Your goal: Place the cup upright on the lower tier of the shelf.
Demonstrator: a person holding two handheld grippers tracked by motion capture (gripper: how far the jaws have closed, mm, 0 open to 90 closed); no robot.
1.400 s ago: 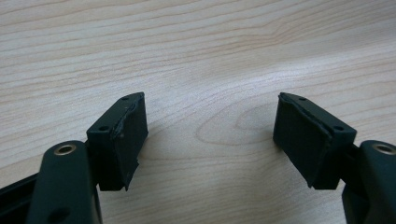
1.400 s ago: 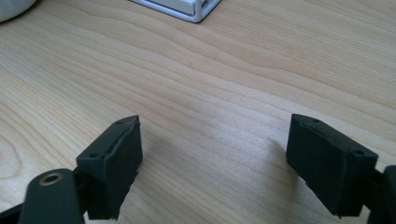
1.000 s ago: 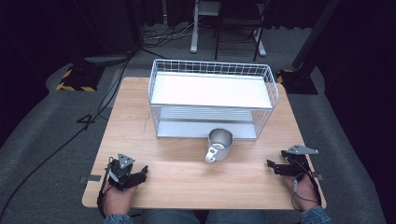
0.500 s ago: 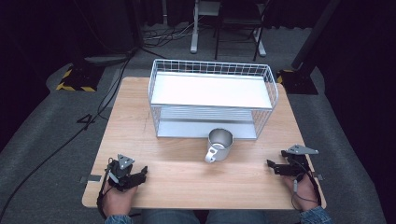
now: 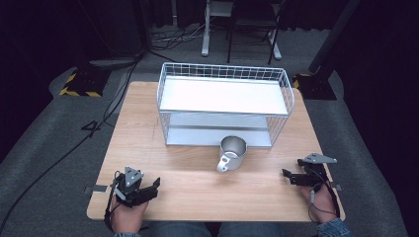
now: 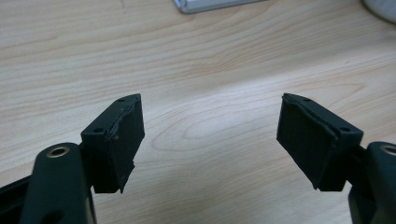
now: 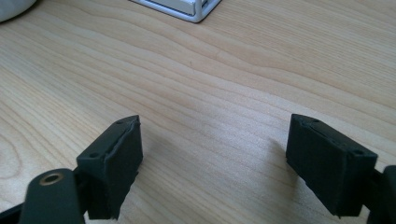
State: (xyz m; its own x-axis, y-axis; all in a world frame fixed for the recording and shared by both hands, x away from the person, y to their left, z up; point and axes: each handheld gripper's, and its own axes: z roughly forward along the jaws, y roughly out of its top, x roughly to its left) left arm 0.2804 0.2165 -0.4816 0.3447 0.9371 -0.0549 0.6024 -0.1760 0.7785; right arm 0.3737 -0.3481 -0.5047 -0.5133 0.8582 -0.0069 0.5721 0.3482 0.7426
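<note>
While the high view takes in the whole wooden bench, the two gripper views sit low over its grain and catch just slivers of what stands on it. From above, a white wire rack with a flat white shelf occupies the far middle of the bench, and a metal mug stands upright just in front of the rack's near edge, its open mouth up and its handle pointing toward the near edge of the bench. The mug is shiny, silver-grey, plain, with a looped handle. The left gripper rests at the near left corner, held by a hand; the right gripper lies by the near right edge. In the left gripper view the left gripper has its jaws spread wide over bare wood, with a corner of the rack at the top edge. In the right gripper view the right gripper is equally wide apart and holds nothing, the rack's corner again showing at the top.
</note>
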